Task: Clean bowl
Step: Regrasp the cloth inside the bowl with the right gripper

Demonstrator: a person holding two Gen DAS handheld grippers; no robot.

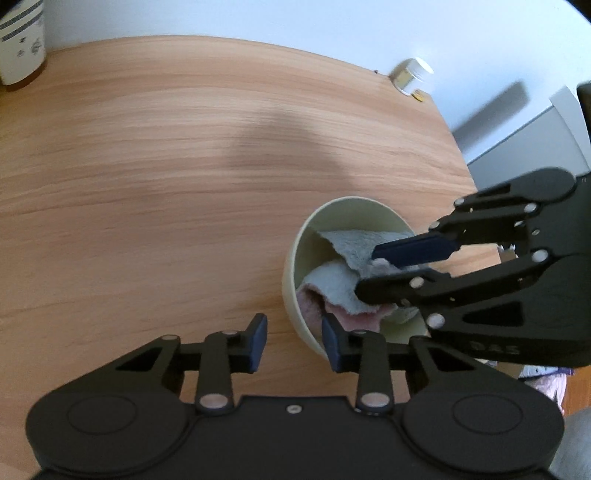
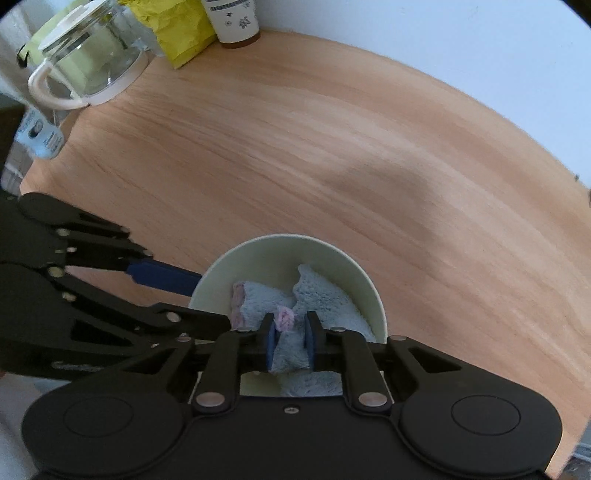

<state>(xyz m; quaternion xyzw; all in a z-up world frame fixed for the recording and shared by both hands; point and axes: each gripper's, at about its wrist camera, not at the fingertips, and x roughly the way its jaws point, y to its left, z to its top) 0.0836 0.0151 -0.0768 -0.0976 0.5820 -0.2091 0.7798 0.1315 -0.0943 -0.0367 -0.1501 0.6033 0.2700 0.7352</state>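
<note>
A pale green bowl (image 1: 354, 206) (image 2: 277, 254) stands on the wooden table near its right edge. A blue-grey and pink cloth (image 1: 332, 284) (image 2: 325, 295) lies bunched inside it. My right gripper (image 2: 291, 343) (image 1: 365, 273) reaches down into the bowl, shut on a fold of the cloth. My left gripper (image 1: 293, 341) (image 2: 212, 301) straddles the bowl's near-left rim, one pad inside and one outside. A gap shows between the outer pad (image 1: 258, 343) and the bowl's wall, so it stands open.
A patterned white canister (image 1: 22, 48) (image 2: 232, 22), a yellow bag (image 2: 177, 29) and a glass jug with a white handle (image 2: 88, 62) stand along the far left. A small white-lidded jar (image 1: 410, 75) sits at the far right corner. The table's edge (image 1: 461, 155) runs close beside the bowl.
</note>
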